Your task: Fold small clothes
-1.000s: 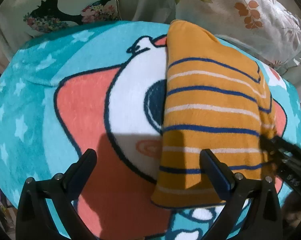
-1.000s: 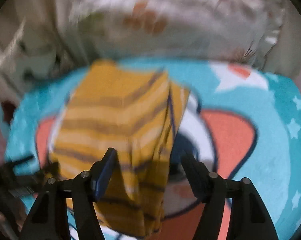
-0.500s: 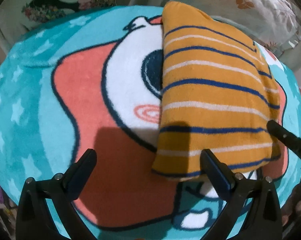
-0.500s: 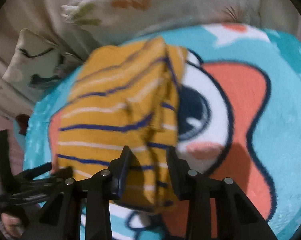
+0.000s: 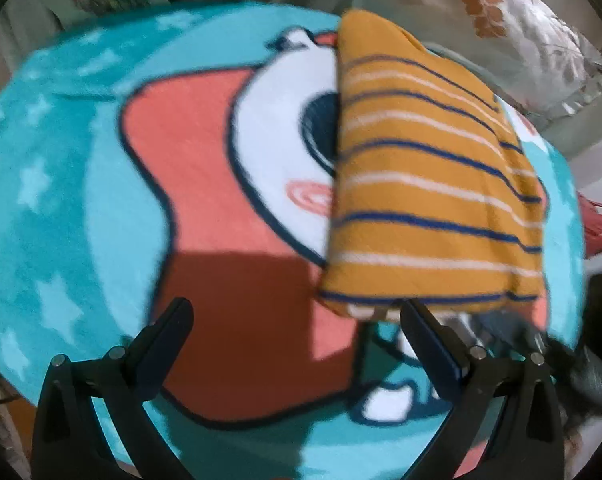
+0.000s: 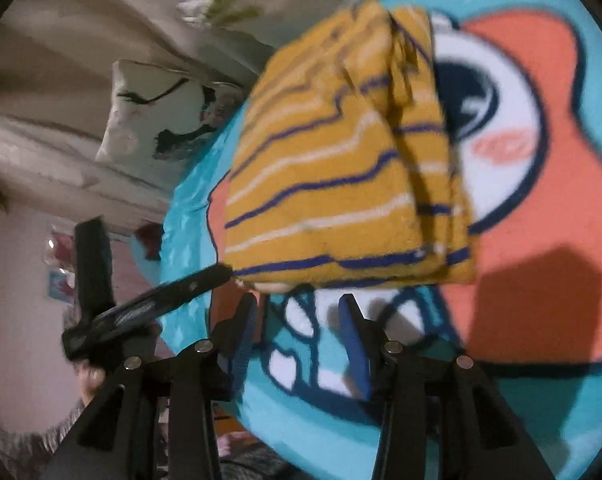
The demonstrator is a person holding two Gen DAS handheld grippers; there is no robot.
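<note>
A folded orange garment (image 5: 433, 184) with blue and white stripes lies flat on the teal cartoon blanket (image 5: 61, 200). My left gripper (image 5: 297, 320) is open wide at its near left corner; its right finger (image 5: 421, 328) reaches the near edge. In the right wrist view the garment (image 6: 341, 180) shows layered folds along its right side. My right gripper (image 6: 299, 312) sits just short of its near edge. Its jaws are opening and nothing is between them. The left gripper (image 6: 161, 300) enters from the left, one finger against the garment's near corner.
Floral pillows (image 5: 521, 40) and a printed cushion (image 6: 153, 120) line the blanket's far side. A red item (image 5: 597, 220) lies past the blanket's right edge. The blanket (image 6: 541, 400) falls away at its near edge.
The right gripper's jaws narrowed and it rolled and drew back; the fold that lay between them now sits beyond the tips. The left gripper slid back toward the garment's near edge.
</note>
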